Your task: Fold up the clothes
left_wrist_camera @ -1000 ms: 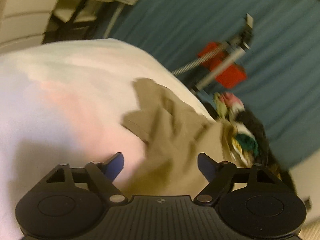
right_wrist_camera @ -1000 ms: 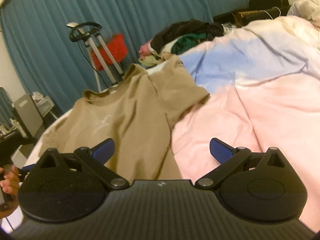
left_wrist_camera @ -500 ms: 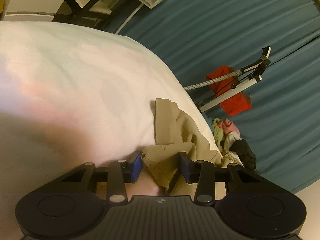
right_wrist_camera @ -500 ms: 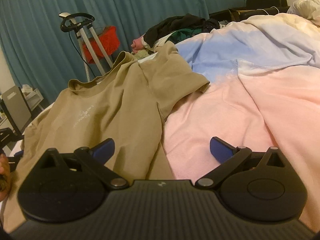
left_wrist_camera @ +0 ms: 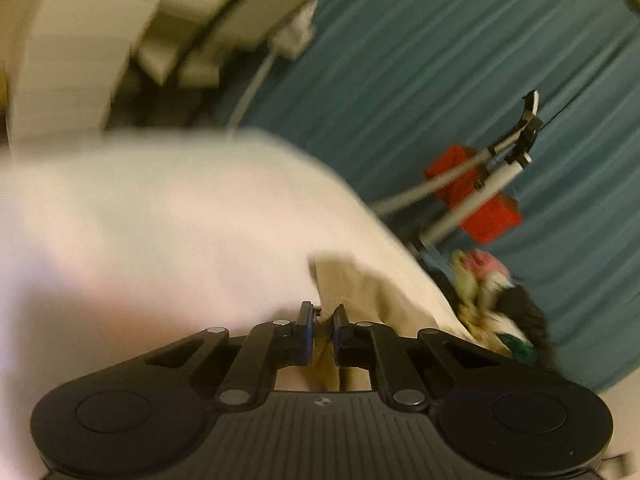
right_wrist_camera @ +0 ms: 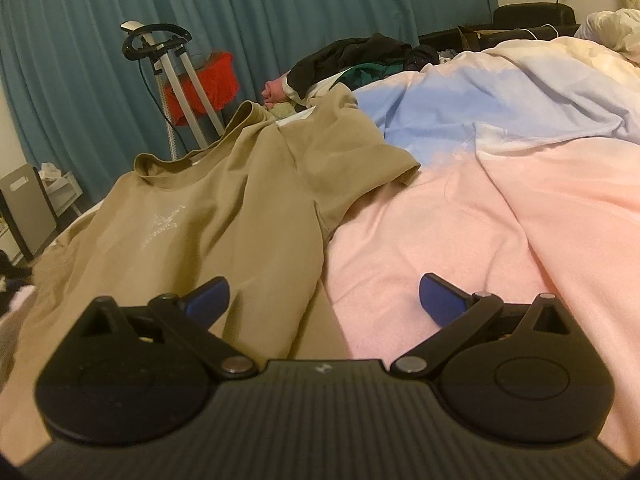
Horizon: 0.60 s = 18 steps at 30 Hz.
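On the pink duvet [right_wrist_camera: 500, 208] lies one tan T-shirt [right_wrist_camera: 224, 216]; left gripper [left_wrist_camera: 323, 330] closing, cloth pinched between (blurred view); right gripper [right_wrist_camera: 324, 300] spread wide, holding nothing.

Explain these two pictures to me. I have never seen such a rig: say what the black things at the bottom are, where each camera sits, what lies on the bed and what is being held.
There is no robot here. A person holds a black two-finger gripper in each hand, and a fisheye camera on each one looks forward along its blue-padded fingers.

The blurred picture comes from the left gripper. Its jaws are closing, with a fold of the tan short-sleeved T-shirt pinched between them.

The sharp picture comes from the right gripper. Its jaws stand wide open and hold nothing; it hangs over the same T-shirt, near its edge.

The shirt lies spread on a bed covered by a pink and light-blue duvet. Behind it are a pile of dark and green clothes and a blue curtain.
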{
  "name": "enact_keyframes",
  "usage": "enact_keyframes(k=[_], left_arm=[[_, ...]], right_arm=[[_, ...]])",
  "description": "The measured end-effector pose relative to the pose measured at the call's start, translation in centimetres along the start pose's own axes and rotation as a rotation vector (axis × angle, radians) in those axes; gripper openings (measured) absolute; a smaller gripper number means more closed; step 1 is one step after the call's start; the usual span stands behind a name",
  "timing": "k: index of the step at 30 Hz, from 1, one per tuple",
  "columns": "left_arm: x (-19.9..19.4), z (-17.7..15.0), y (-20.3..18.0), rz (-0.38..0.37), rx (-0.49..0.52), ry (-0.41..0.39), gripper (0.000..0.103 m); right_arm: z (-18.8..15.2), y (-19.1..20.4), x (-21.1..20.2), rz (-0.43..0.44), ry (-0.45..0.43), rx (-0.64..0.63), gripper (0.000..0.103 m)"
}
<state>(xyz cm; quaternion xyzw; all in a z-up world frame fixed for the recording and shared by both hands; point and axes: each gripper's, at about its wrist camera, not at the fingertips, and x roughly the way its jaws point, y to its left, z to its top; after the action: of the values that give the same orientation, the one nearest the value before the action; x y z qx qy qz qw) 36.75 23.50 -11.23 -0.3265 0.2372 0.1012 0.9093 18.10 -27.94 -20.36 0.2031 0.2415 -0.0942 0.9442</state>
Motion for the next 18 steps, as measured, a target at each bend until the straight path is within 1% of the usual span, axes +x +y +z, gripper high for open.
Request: enact_keyframes(k=[1, 3, 4, 7, 8, 10, 12, 13, 14, 15, 18], left_arm=[[-0.5, 0.5, -0.7, 0.039, 0.061, -0.038, 0.009], [-0.6, 0.6, -1.9, 0.109, 0.171, -0.077, 0.009], [-0.4, 0.2, -2.4, 0.133, 0.219, -0.083, 0.009], [0.4, -1.4, -3.5, 0.170, 0.347, -0.070, 0.011], [0.5, -1.8, -3.7, 0.169, 0.368, -0.053, 0.014], [0.3, -2.2, -4.2, 0.169, 0.396, -0.039, 0.025], [-0.9, -2.5, -4.3, 0.144, 0.426, -0.040, 0.057], [-2.0, -2.9, -4.5, 0.130, 0.441, -0.046, 0.064], [-3.0, -3.3, -4.7, 0.116, 0.458, -0.052, 0.078], [-4.2, -3.8, -4.7, 0.104, 0.480, -0.053, 0.088], [-7.8, -5.2, -5.4, 0.056, 0.543, -0.047, 0.090]], right_arm=[[0.0, 0.0, 0.0, 0.000, -0.001, -0.002, 0.103], [-0.1, 0.0, 0.0, -0.002, -0.003, -0.005, 0.103], [-0.1, 0.0, 0.0, -0.003, -0.003, -0.006, 0.103], [-0.1, 0.1, 0.0, -0.004, -0.004, -0.010, 0.103], [-0.1, 0.0, 0.0, -0.004, -0.005, -0.010, 0.103], [-0.1, 0.1, 0.0, -0.005, -0.006, -0.011, 0.103], [0.0, 0.1, 0.0, -0.005, -0.005, -0.012, 0.103], [0.0, 0.1, -0.1, -0.005, -0.006, -0.012, 0.103], [0.0, 0.1, -0.1, -0.004, -0.006, -0.013, 0.103], [0.0, 0.1, -0.2, -0.003, -0.008, -0.013, 0.103], [0.1, 0.2, -0.4, -0.001, -0.014, -0.017, 0.103]])
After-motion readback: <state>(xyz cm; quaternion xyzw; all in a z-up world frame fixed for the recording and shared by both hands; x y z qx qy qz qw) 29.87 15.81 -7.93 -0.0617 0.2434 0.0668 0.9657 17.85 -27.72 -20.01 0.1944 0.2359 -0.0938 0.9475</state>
